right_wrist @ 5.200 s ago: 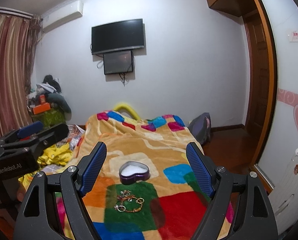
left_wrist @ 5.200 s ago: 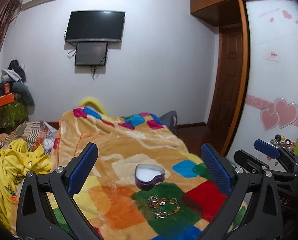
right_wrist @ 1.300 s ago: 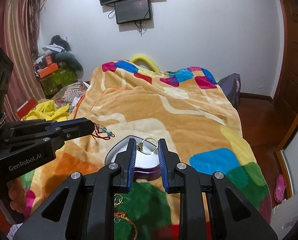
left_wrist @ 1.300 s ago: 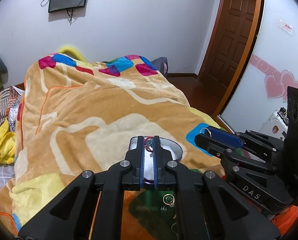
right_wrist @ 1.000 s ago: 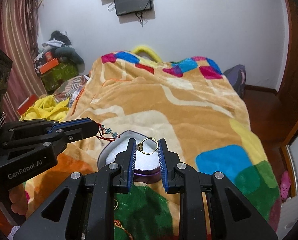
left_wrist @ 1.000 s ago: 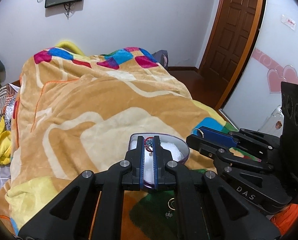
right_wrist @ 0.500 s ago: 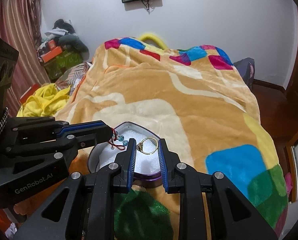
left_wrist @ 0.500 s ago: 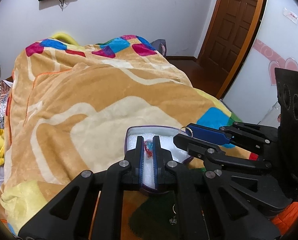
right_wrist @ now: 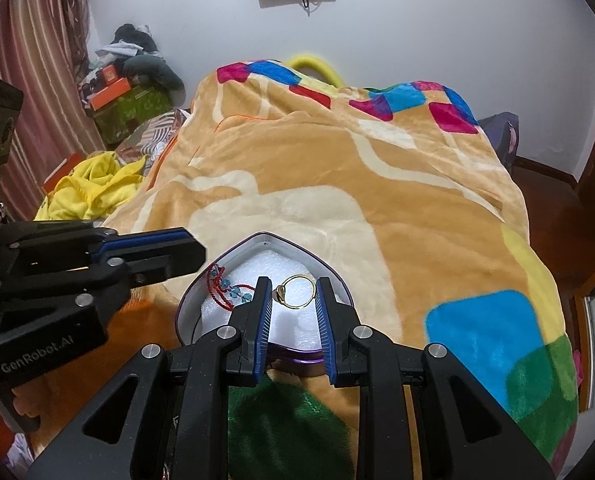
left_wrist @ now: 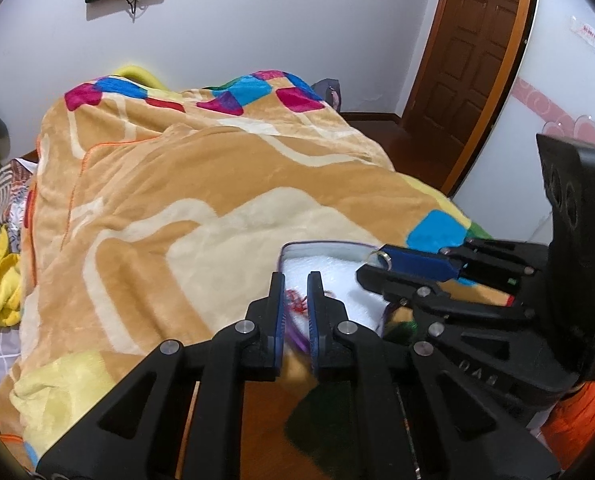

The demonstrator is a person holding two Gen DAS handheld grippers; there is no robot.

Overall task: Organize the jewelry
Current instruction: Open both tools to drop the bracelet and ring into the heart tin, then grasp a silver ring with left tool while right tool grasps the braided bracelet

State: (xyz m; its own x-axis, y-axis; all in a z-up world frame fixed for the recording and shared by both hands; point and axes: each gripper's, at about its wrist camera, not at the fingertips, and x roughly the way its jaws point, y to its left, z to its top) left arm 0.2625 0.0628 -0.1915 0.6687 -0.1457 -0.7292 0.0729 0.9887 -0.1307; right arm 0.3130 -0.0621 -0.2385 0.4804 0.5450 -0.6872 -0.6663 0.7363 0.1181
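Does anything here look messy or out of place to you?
Only the background: crumpled yellow clothing heaped beside the bed. The red beaded bracelet and gold ring sit over the heart-shaped purple tin with white foam, nothing spilled.

Left gripper (left_wrist: 296, 285) nearly closed; right gripper (right_wrist: 295, 289) clamped (fingers (right_wrist: 262, 300) narrowly parted), both angled downward, tips close together.

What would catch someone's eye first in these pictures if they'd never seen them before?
Probably the gold ring pinched in the right tongs, held just over the white foam of the heart-shaped tin on the bright patchwork blanket. Beside it, a red cord bracelet with blue beads dangles into the tin from the left tongs, which are closed on it.
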